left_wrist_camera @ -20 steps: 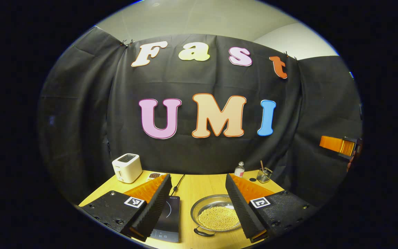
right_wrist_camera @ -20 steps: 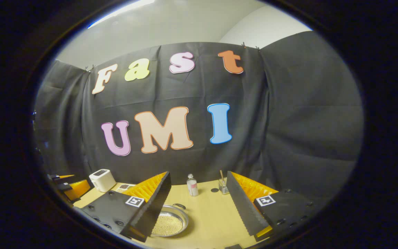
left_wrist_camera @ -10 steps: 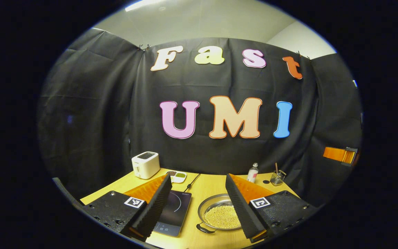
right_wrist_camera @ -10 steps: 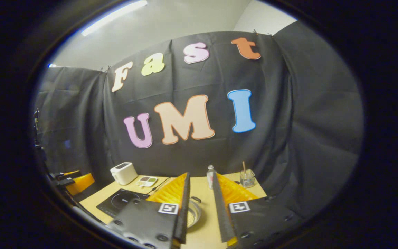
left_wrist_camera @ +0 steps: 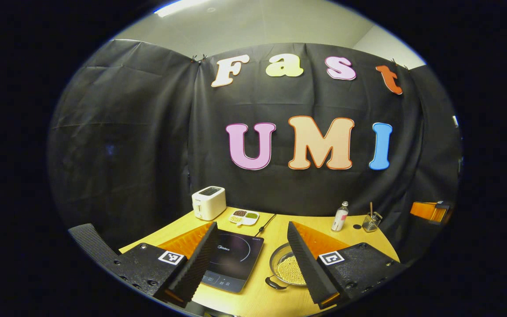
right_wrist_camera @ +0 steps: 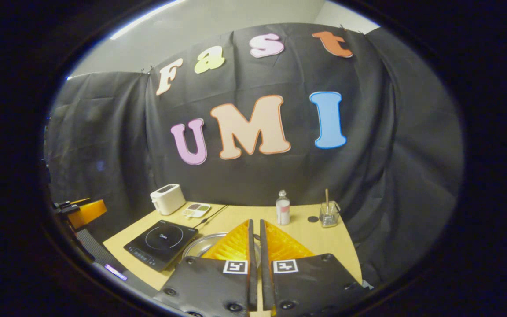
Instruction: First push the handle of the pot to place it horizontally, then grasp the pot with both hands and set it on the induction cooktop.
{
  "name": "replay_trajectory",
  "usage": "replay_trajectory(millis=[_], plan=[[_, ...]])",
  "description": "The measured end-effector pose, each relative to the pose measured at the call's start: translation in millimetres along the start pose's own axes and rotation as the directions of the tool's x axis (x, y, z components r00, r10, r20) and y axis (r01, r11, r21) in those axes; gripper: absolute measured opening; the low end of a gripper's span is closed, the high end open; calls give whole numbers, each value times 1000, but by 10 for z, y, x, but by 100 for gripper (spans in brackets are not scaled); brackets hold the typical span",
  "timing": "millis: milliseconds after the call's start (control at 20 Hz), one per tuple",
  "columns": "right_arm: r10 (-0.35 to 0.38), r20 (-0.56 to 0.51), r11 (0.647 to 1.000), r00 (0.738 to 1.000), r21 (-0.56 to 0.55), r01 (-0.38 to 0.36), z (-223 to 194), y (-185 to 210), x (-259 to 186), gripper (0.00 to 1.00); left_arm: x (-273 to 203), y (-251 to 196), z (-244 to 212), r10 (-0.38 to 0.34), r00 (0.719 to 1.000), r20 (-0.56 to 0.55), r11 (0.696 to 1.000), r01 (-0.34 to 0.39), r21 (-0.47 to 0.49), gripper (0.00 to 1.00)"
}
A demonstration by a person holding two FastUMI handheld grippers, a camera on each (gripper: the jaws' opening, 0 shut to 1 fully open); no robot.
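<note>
left gripper (left_wrist_camera: 250,259) spread wide above the wooden table (left_wrist_camera: 275,229), holding nothing. right gripper (right_wrist_camera: 256,255) narrowed to a thin slit, fingers nearly touching, nothing between them. pot (left_wrist_camera: 286,268) of small yellow beads resting on the table just right of the induction cooktop (left_wrist_camera: 235,259), apart from it, dark handle (left_wrist_camera: 275,284) toward the near edge. farther back: toaster (left_wrist_camera: 208,202), divided dish (left_wrist_camera: 244,217), bottle (left_wrist_camera: 339,216), glass jar (left_wrist_camera: 371,222).

Your right gripper (right_wrist_camera: 256,229) hangs above the wooden table (right_wrist_camera: 315,240), fingers nearly closed with a thin gap, gripping nothing. The pot (right_wrist_camera: 200,244) sits behind them, beside the induction cooktop (right_wrist_camera: 161,238); the toaster (right_wrist_camera: 168,198) stands farther back.
</note>
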State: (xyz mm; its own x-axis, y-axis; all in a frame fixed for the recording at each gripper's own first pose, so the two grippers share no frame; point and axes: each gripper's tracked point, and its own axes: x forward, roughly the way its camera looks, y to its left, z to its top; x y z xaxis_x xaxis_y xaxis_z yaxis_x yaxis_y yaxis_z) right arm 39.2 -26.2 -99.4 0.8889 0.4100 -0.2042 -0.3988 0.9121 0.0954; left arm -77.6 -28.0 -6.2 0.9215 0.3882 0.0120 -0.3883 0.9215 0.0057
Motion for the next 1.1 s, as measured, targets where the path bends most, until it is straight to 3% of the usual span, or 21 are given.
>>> replay_trajectory(millis=[100,300,600,750,1100], plan=[[16,-63,1000,998,2,-15,-234,71,59,7,26,46,-40,9,1000,-12,1000,-9,-3,92],[36,-176,999,984,6,-35,-705,264,168,7,140,187,-107,16,1000,-27,1000,-17,-7,96],[-14,-324,1000,946,-14,10,-1320,400,291,7,474,512,-212,2,999,-48,999,-4,-35,92],[-37,-451,999,892,-14,34,-1749,536,303,7,678,690,-254,-14,998,-61,999,11,-51,96],[-73,-691,996,719,-18,84,-2571,850,247,7,1094,1101,-394,-41,993,-107,998,36,-46,96]])
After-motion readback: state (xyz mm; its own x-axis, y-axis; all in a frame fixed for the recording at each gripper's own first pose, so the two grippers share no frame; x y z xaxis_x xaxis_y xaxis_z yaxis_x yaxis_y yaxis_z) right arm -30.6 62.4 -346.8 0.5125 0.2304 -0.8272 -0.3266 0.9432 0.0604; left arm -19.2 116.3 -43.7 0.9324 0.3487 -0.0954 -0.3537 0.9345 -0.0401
